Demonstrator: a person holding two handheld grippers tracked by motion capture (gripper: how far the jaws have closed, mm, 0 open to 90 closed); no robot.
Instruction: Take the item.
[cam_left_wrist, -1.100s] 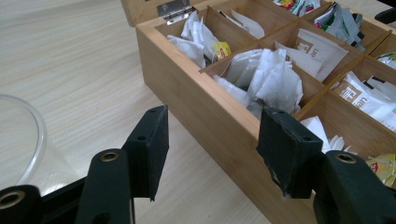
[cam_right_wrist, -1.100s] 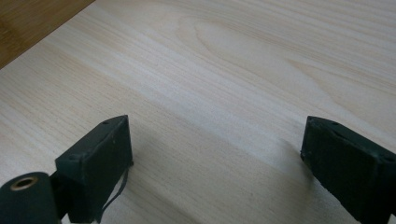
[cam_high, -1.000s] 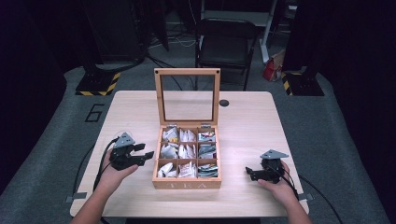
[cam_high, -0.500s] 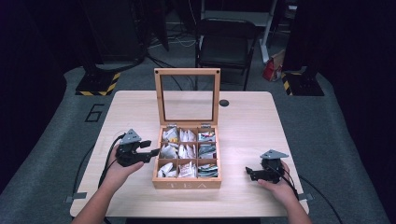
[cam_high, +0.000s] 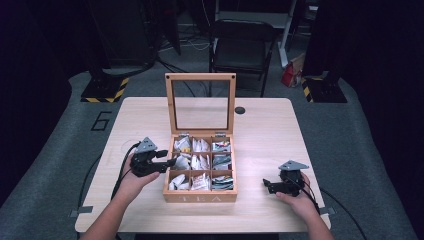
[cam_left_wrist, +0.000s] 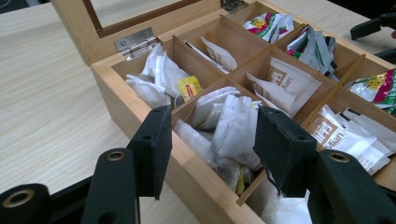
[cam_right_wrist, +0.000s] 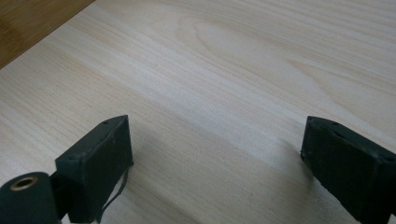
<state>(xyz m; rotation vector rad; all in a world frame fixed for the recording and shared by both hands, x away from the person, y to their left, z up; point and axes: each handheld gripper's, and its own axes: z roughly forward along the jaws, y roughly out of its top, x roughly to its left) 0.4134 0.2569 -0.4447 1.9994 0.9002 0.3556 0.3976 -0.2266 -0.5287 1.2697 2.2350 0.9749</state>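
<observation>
Leftward hand's gripper (cam_high: 167, 161) reached the tea box (cam_high: 200, 197) rim — fingers narrowing, gripping nothing; right gripper (cam_high: 267, 185) spread.

A pale wooden table (cam_high: 260, 125) stands on a grey floor mat (cam_high: 65, 150). Near the table's far edge sits a small dark round spot (cam_high: 240, 110), perhaps a cable hole. Behind the table a black chair (cam_high: 242, 47) faces it. To the chair's right, on the floor, lies something red (cam_high: 290, 75), too blurred to tell what. Two black bases edged with yellow and black stripes stand at the far left (cam_high: 105, 90) and far right (cam_high: 322, 90). A dark "6" (cam_high: 101, 121) is marked on the mat beside the table's left edge. Cables (cam_high: 192, 42) trail across the floor behind.
</observation>
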